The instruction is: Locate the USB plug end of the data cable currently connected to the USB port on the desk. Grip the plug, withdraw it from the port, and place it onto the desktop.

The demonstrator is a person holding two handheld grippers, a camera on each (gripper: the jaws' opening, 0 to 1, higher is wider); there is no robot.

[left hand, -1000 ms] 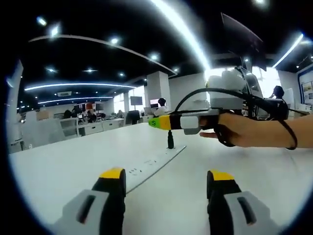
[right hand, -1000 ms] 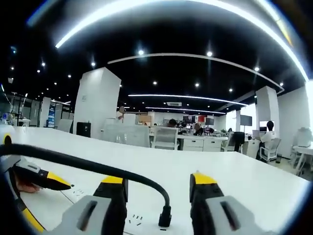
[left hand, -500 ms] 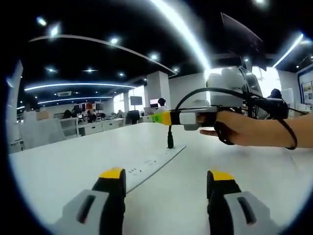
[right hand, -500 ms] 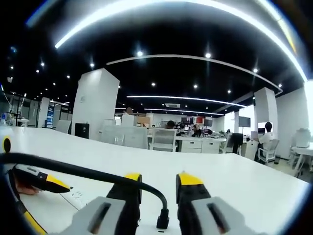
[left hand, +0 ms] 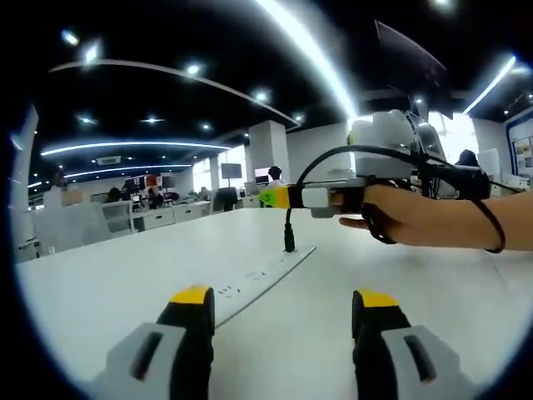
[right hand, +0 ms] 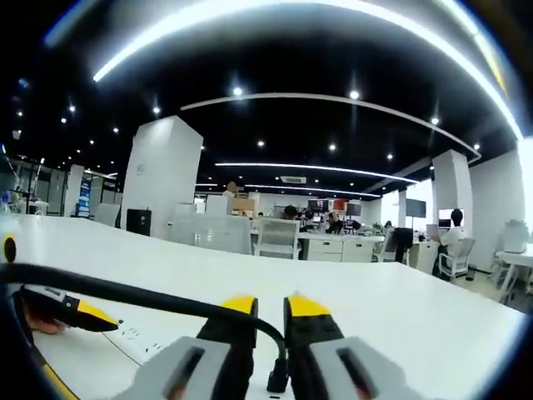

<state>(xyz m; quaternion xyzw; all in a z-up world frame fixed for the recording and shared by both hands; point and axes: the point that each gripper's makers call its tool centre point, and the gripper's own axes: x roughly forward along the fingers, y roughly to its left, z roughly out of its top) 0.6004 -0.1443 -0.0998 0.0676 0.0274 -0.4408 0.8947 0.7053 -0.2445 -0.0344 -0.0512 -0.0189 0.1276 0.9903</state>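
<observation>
Change: right gripper (right hand: pixel 269 307) fingers have drawn together since a second ago, now clamped on the cable (right hand: pixel 125 294) just above the USB plug (right hand: pixel 276 380).
Power strip (left hand: pixel 258 279): on the white worktop (left hand: pixel 100 292); plug upright in it.
Left gripper (left hand: pixel 283 300): fingers apart, holding nothing, near the strip.

Bare desk (left hand: pixel 100 283) lies open beside the socket strip (left hand: pixel 258 279); the right gripper (left hand: pixel 279 197) crowds the plug (left hand: pixel 289 240)
</observation>
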